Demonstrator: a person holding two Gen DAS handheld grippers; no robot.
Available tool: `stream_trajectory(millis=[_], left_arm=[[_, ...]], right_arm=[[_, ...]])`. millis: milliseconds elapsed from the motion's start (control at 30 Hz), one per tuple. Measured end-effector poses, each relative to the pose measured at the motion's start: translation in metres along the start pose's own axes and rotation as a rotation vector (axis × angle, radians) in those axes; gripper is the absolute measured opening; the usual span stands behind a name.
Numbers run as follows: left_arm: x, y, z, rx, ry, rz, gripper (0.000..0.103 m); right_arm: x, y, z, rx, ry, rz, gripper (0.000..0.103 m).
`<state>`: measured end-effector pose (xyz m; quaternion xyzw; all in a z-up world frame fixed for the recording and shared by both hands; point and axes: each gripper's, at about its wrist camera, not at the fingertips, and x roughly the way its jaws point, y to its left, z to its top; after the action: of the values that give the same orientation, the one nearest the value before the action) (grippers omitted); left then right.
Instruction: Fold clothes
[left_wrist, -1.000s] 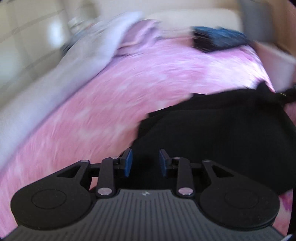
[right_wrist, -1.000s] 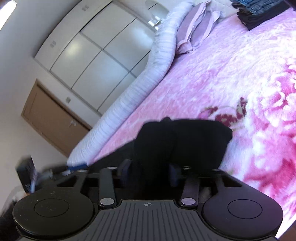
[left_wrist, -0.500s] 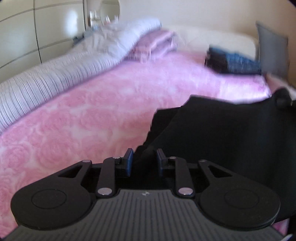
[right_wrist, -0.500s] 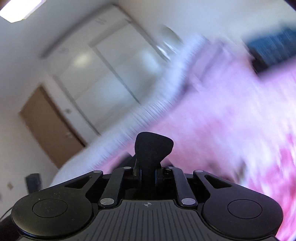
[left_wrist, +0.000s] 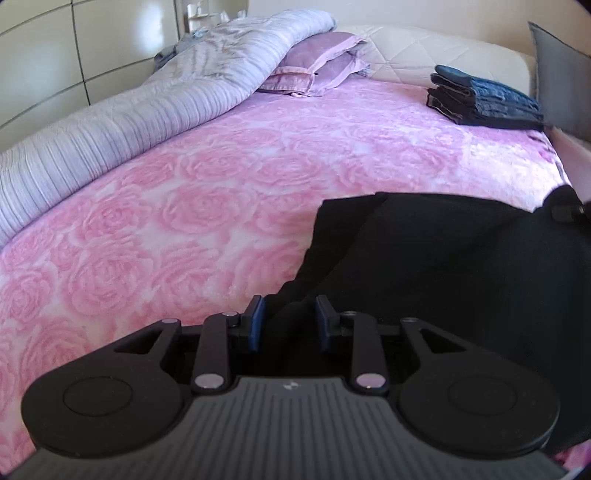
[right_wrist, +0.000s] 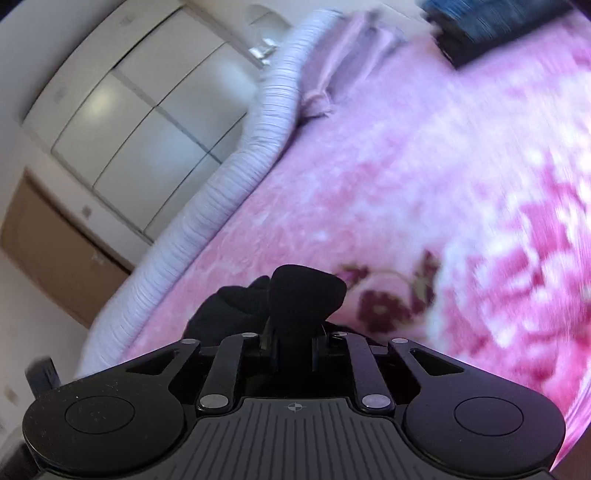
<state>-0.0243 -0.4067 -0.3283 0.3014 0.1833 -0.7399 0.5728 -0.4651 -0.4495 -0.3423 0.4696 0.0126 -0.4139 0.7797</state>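
The bed (left_wrist: 229, 206) carries a black garment (left_wrist: 443, 266) spread at its near right. A stack of folded clothes (left_wrist: 484, 99) sits by the headboard. The left tongs (left_wrist: 288, 325) are easing apart around a bunched edge; the right tongs (right_wrist: 293, 347) pinch another fold, opening slightly. Likely mid-fold: next, carry both edges across evenly.

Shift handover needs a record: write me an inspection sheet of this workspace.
Surface: pink rose-patterned blanket covers the bed.
Job's things: black garment, partly lifted off the blanket; folded dark clothes stack near the headboard.
Clutter: rolled lilac duvet, lilac pillows, grey cushion.
Grippers: left gripper opening, black cloth between its jaws; right gripper opening, cloth bunched between its jaws.
Cables: nothing seen.
Surroundings: white wardrobe, wooden door.
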Motion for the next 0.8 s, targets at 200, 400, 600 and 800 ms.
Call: stream_trajectory(millis=[200, 400, 600, 800], left_arm=[[-0.062, 0.008, -0.004, 0.011, -0.089, 0.049, 0.025], [-0.113, -0.020, -0.029, 0.119, -0.134, -0.035, 0.025], [-0.129, -0.082, -0.038, 0.263, -0.134, -0.242, 0.026], [-0.073, -0.127, -0.037, 0.356, 0.011, -0.297, 0.026]], right_arm=[[-0.050, 0.025, -0.005, -0.099, -0.068, -0.123, 0.037], [-0.086, 0.050, -0.046, -0.155, 0.019, 0.016, 0.048], [-0.080, 0.070, -0.110, -0.320, 0.235, 0.207, 0.072], [-0.036, 0.068, -0.119, -0.201, 0.240, 0.371, 0.072]])
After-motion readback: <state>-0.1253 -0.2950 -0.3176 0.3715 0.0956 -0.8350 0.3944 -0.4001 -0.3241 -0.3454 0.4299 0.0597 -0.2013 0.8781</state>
